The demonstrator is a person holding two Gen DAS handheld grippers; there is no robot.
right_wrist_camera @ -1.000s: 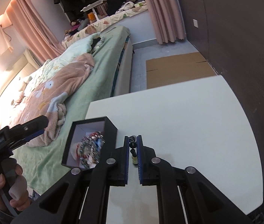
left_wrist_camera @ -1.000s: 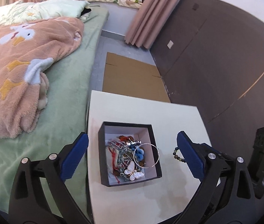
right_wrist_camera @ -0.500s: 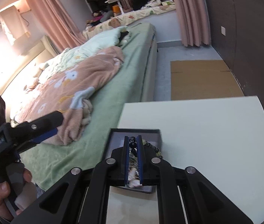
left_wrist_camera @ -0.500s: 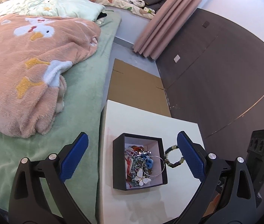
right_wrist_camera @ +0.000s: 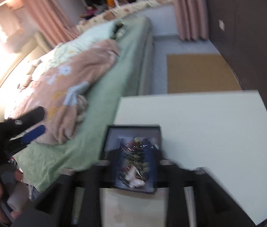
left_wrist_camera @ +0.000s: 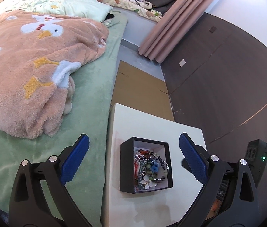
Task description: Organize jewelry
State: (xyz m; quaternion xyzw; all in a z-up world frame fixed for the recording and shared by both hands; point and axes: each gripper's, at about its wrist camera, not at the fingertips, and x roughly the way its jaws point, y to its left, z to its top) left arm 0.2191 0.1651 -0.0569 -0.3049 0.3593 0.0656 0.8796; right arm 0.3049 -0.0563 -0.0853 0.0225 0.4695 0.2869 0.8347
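A black jewelry box (left_wrist_camera: 126,167) with a white inside sits on the white table (left_wrist_camera: 152,124). It holds a tangle of jewelry (left_wrist_camera: 149,167): beads, a silver ring bangle, a white butterfly piece. My left gripper (left_wrist_camera: 133,158) is open and empty, high above the box. In the right wrist view the box (right_wrist_camera: 133,130) and jewelry (right_wrist_camera: 134,162) are blurred. My right gripper (right_wrist_camera: 135,164) hangs just over the box with its fingers spread apart, motion-blurred. The left gripper (right_wrist_camera: 27,134) also shows there at the left.
A bed with a green sheet (left_wrist_camera: 88,98) and pink blanket (left_wrist_camera: 29,71) runs along the table's left. Flat cardboard (left_wrist_camera: 141,92) lies on the floor beyond the table. A dark wall (left_wrist_camera: 218,75) stands to the right. A black power strip (left_wrist_camera: 256,157) sits at right.
My right gripper carried the bead bracelet from the table over the box and opened; the bracelet now lies in the box. My left gripper rose and drew back.
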